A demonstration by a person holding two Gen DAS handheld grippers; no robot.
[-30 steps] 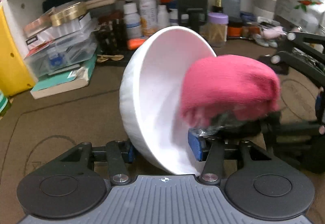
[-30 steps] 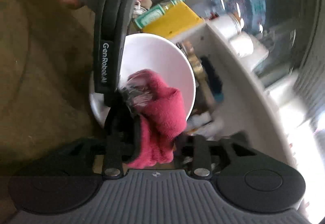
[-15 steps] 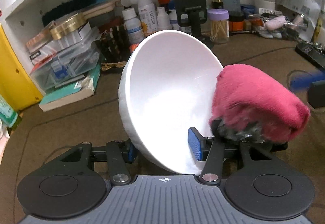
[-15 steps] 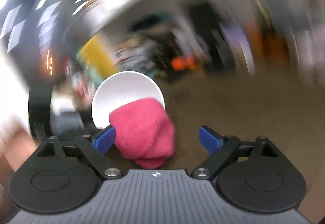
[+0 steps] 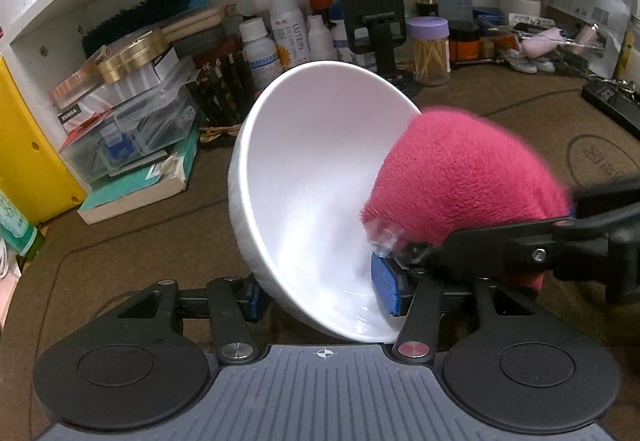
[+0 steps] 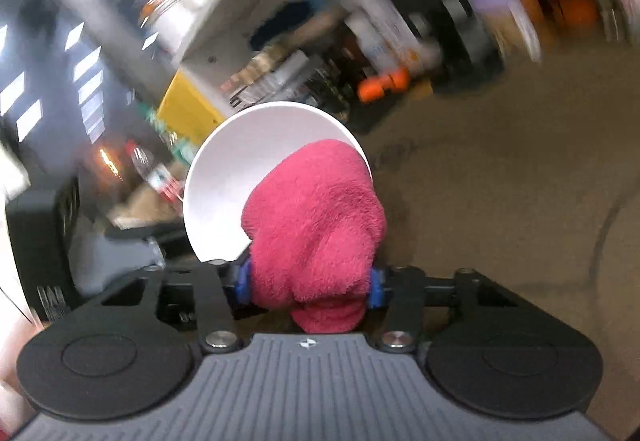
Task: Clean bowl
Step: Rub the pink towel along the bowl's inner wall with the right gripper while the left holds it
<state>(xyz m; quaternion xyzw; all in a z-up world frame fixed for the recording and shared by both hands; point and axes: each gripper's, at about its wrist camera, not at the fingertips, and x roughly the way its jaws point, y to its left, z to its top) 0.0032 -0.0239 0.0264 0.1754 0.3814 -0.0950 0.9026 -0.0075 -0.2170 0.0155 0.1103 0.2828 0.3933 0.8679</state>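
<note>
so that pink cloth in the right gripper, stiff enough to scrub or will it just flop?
Likely floppy: the pink cloth bulges over the right gripper and sags below it. The fluffy pile suggests it is light and compressible. Bunched against the white bowl, it probably wipes by conforming, not scraping.

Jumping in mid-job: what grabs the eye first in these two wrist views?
The white bowl, tilted on its side and clamped at its lower rim by the left gripper. Pressed against its right rim is the pink cloth, bunched in the right gripper. Behind, a cluttered shelf.
</note>
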